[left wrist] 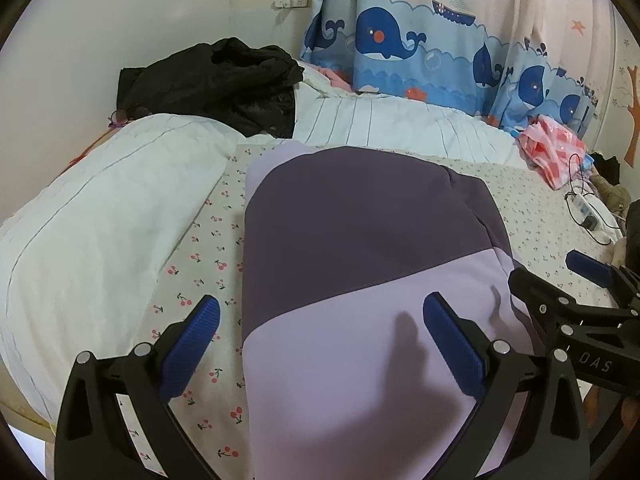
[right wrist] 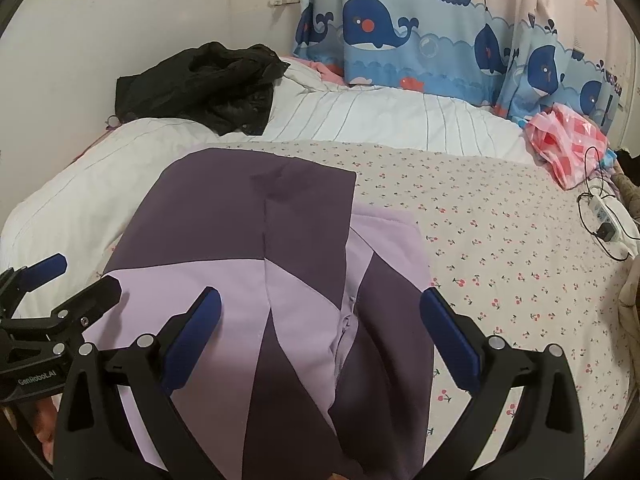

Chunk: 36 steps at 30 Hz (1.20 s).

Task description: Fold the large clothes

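Purple two-tone jacket (right wrist: 280, 280) folded on cherry-print bed sheet (right wrist: 500, 240), left gripper (left wrist: 320, 340) and right gripper (right wrist: 320, 336) above it, fingers spread wide, holding nothing.

Open cherry-print sheet (right wrist: 500, 240) is left free to the right of the folded purple jacket (right wrist: 256, 248). The left side is hemmed in by the white duvet (left wrist: 88, 216), with a black garment (left wrist: 216, 80) heaped behind; a pink bag (right wrist: 568, 140) and a cabled power strip (right wrist: 604, 216) block the far right edge
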Available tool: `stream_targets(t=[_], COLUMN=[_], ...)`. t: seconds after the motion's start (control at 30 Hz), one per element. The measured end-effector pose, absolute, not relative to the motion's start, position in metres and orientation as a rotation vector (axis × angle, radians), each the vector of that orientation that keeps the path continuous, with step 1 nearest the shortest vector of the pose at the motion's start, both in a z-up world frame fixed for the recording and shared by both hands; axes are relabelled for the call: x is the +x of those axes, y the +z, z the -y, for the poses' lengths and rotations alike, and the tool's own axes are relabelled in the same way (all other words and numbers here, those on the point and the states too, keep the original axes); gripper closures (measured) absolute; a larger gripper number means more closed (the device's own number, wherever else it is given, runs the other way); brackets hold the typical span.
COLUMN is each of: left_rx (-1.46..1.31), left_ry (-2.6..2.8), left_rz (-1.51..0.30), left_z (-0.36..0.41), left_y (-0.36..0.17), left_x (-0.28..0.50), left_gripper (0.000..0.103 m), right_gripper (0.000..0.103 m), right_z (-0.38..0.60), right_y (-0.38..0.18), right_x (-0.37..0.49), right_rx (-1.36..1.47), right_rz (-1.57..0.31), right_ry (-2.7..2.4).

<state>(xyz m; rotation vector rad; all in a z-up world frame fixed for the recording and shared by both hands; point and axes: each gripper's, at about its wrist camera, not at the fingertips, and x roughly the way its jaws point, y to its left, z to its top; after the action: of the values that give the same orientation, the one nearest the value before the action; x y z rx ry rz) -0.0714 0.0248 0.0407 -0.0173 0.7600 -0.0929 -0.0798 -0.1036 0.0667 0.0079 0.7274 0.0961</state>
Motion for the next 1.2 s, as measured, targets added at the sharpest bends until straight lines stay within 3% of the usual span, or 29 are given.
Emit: stream_targets(t=[1.2], left_rx=[-0.017], left_ry=[-0.086], left_rz=[-0.771], left_z=[-0.0284], left_y=[0.0380], left_x=[-0.0710], left_gripper=[0.006], right_gripper=[0.007], right_z=[0.1003], right_y=[0.0692], right_x=[-0.0839], right_rx=[-0.035], right_rz=[-0.713], right_ry=[0.104])
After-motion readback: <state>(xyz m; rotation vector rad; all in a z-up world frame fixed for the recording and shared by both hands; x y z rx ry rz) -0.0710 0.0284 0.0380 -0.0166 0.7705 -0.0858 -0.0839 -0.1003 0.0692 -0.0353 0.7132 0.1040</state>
